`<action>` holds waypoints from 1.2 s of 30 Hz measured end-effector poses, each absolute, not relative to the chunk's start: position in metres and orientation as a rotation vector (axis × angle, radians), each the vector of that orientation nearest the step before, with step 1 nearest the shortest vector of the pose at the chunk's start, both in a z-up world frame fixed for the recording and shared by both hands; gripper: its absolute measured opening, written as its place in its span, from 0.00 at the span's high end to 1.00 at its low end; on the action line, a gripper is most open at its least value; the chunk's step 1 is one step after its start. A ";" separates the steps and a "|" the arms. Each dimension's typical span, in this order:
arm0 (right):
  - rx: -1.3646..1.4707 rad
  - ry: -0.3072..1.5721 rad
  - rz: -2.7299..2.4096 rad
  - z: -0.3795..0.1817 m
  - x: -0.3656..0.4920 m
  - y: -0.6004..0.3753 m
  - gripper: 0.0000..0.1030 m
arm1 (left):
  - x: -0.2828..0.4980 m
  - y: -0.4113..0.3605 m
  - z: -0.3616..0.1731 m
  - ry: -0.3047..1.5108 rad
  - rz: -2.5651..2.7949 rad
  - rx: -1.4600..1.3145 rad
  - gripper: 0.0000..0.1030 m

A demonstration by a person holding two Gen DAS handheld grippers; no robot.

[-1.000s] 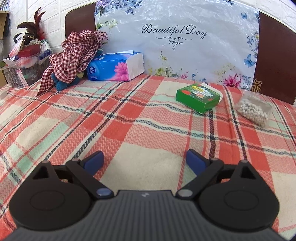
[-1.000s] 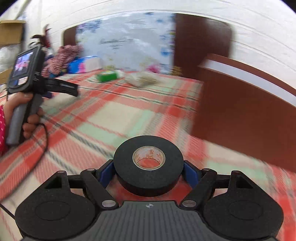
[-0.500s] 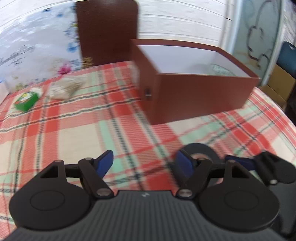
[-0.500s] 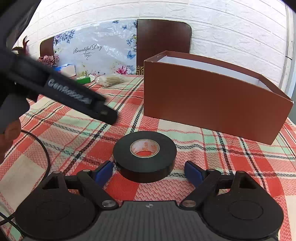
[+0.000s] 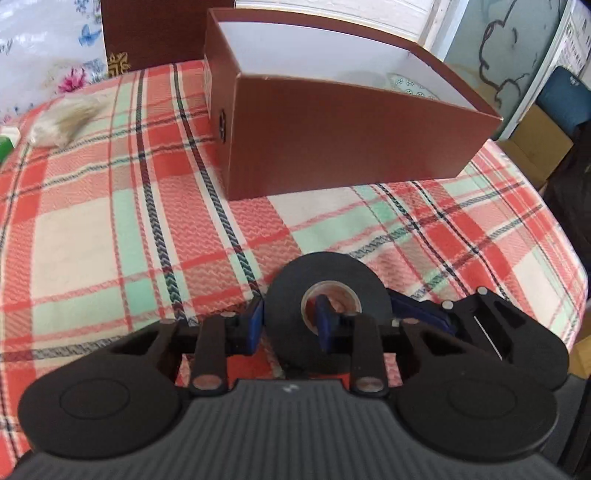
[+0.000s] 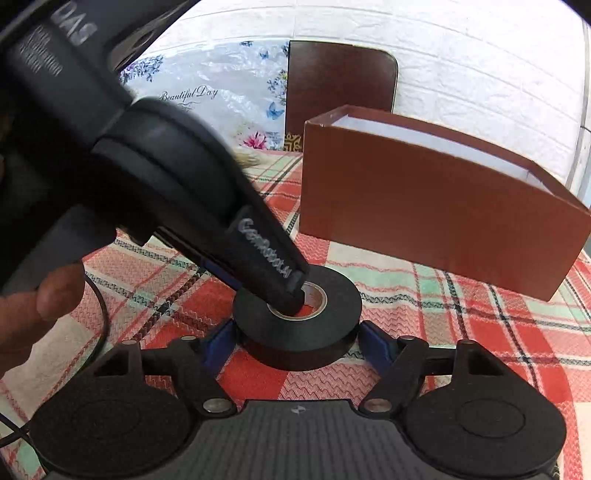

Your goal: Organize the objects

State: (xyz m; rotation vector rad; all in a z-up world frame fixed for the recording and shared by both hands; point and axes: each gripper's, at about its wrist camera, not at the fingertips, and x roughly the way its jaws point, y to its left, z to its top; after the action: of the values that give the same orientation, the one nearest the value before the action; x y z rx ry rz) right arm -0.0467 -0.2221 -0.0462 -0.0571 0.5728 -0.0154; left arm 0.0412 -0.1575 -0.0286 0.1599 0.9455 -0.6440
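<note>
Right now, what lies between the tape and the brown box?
Only bare plaid cloth lies between the tape and the box; both wrist views show it.

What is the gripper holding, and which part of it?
The left gripper is closing on the black tape roll, pinching one side of the ring: one finger inside the hole, the other on the outer edge. The right gripper flanks the roll without gripping it.

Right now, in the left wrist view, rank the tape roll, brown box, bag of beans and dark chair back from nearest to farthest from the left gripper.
1. Tape roll: at the left gripper, one finger in its core.
2. Brown box: ahead, slightly right.
3. Bag of beans: far left on the cloth.
4. Dark chair back: behind the table, upper left.
</note>
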 end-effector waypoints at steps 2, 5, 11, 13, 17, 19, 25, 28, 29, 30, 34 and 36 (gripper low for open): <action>-0.040 0.539 -0.025 -0.041 -0.053 -0.225 0.30 | 0.037 -0.156 -0.018 0.919 -0.659 0.152 0.70; -0.058 0.418 -0.051 -0.025 -0.063 -0.227 0.30 | 0.033 -0.155 0.009 0.838 -0.688 0.139 0.70; -0.108 0.245 -0.118 0.008 -0.047 -0.245 0.30 | 0.053 -0.181 0.058 0.699 -0.707 0.151 0.70; -0.105 0.223 -0.134 0.015 -0.033 -0.257 0.30 | 0.066 -0.196 0.067 0.677 -0.700 0.165 0.70; -0.094 0.205 -0.166 0.022 0.001 -0.283 0.30 | 0.096 -0.227 0.074 0.645 -0.673 0.196 0.70; -0.091 0.204 -0.195 0.019 0.024 -0.294 0.30 | 0.112 -0.244 0.071 0.620 -0.639 0.218 0.66; -0.101 0.199 -0.251 0.007 0.054 -0.305 0.18 | 0.140 -0.265 0.046 0.644 -0.468 0.305 0.53; -0.082 0.183 -0.247 0.006 0.038 -0.307 0.18 | 0.132 -0.256 0.046 0.631 -0.467 0.304 0.45; -0.072 0.179 -0.249 0.006 0.033 -0.306 0.18 | 0.129 -0.254 0.046 0.628 -0.471 0.304 0.45; -0.064 0.173 -0.255 0.006 0.026 -0.305 0.18 | 0.125 -0.252 0.047 0.628 -0.475 0.300 0.45; -0.053 0.156 -0.265 0.007 -0.006 -0.295 0.18 | 0.108 -0.242 0.048 0.635 -0.478 0.289 0.45; -0.054 0.158 -0.262 0.007 -0.021 -0.290 0.18 | 0.099 -0.235 0.047 0.644 -0.481 0.275 0.46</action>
State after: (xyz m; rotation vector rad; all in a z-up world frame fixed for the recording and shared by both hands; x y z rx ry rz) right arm -0.0213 -0.2904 0.0066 -0.0541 0.1581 -0.2621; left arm 0.0993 -0.2350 0.0468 0.2754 0.6440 -0.4810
